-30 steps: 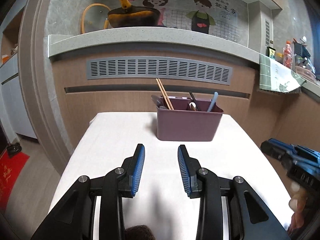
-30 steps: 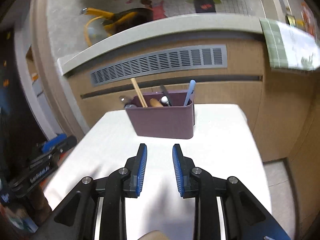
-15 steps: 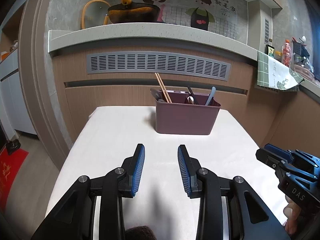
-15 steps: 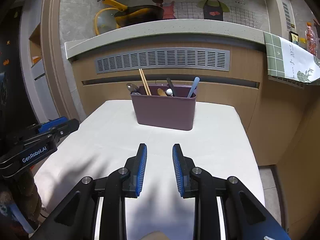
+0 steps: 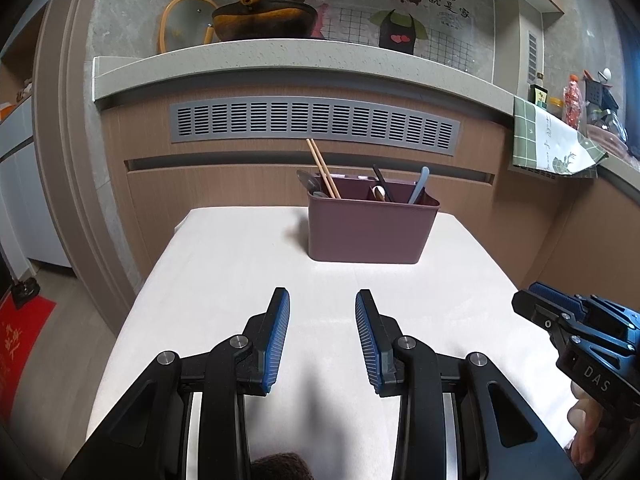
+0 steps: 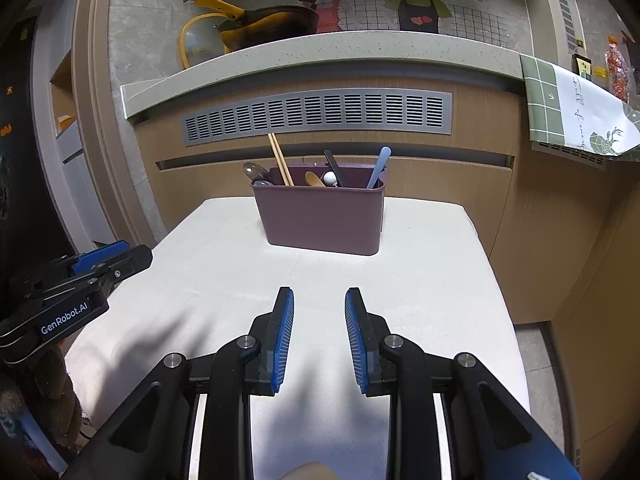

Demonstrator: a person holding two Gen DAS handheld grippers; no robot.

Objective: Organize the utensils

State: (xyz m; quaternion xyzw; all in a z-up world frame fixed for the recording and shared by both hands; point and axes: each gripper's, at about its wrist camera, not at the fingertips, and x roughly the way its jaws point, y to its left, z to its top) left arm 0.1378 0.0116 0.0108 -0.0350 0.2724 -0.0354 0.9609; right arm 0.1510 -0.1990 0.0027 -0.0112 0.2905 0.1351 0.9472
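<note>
Across the white table [image 5: 224, 264] both my tongs have drawn back and levelled: left [image 5: 322, 334] and right [image 6: 319, 334] gape half-open, holding nothing. Every utensil stands in the purple holder [image 6: 322, 220] at the far edge, so sorting looks finished.

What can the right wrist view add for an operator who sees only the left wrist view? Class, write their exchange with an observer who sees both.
Operator: Is the right tool open? I see it side-on only.
Observer: Yes, its fingers stand apart over the white table, with nothing between them.
Operator: Does the left tool carry any marking on its side?
Observer: Yes, white lettering there reads GenRobot.AI.
</note>
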